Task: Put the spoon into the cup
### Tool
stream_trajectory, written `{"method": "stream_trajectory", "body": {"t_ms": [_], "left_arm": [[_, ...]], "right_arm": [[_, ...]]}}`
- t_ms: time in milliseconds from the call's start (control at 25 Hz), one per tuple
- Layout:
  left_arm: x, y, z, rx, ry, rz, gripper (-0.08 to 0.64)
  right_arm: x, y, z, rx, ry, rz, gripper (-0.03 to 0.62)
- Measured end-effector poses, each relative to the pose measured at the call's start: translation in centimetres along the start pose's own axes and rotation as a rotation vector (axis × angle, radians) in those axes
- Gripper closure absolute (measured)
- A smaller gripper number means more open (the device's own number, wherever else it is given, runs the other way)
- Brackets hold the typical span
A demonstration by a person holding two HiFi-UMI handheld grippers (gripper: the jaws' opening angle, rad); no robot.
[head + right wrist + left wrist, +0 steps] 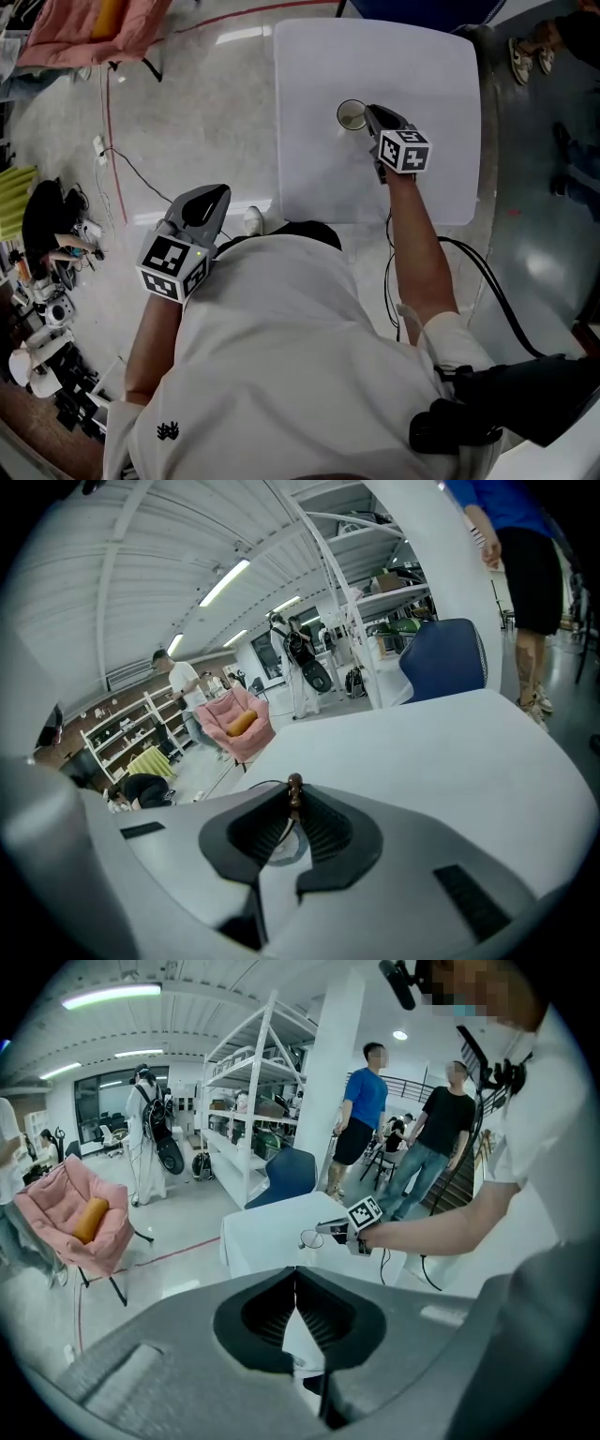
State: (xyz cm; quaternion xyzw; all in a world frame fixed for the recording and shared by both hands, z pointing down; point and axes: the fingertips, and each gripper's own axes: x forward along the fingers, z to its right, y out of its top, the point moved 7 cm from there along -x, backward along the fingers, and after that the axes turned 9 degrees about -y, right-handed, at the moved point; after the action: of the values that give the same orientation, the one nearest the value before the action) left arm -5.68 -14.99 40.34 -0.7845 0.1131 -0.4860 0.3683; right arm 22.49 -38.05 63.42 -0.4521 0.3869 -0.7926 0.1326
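**Spoon upright in the right fingers, over the cup**

Right gripper [294, 799] first: its ribbed fingers [321, 829] are pinched narrow on the spoon [294, 783], and that is a firm hold. The spoon's long axis stands close to upright. Its brown, knobbed handle end pokes up just above the fingertips, and the thin shaft runs down through the slit between them. The lower end is hidden by the fingers, so I can't tell how far down it reaches. Straight below, through that same gap, the cup [292, 849] shows, mouth up, its rim curving out to the left of the fingers.

From the head view, the right gripper [368, 112] sits right at the cup [352, 115], near the far middle of the white table [431, 178].

Over to the left gripper [296, 1283]: its fingers [270, 1314] are closed edge to edge with nothing between them. It hangs off the table at the person's side [217, 194], well apart from the cup.

As for print, each gripper's cube [404, 151] carries black-and-white square markers. The small dark mark on the shirt [168, 431] is too small to read.
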Motion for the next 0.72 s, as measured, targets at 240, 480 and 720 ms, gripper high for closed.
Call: {"method": "stream_trajectory", "body": {"t_ms": [240,480,720], "left_arm": [[-0.2,-0.3,0.0,0.006,0.0,0.006,0.549],[-1.0,-0.9,-0.2,0.005,-0.007,0.015,0.548],[-1.4,-1.0,-0.3,0.027,-0.043,0.034,0.548]], "right_arm": [[0.2,-0.4,0.4,0.004,-0.017,-0.003,0.493],[-0.7,-0.1,0.2,0.004,-0.035,0.005,0.431],[-2.9,0.0,-0.3,0.003,-0.066,0.017,0.416]]}}
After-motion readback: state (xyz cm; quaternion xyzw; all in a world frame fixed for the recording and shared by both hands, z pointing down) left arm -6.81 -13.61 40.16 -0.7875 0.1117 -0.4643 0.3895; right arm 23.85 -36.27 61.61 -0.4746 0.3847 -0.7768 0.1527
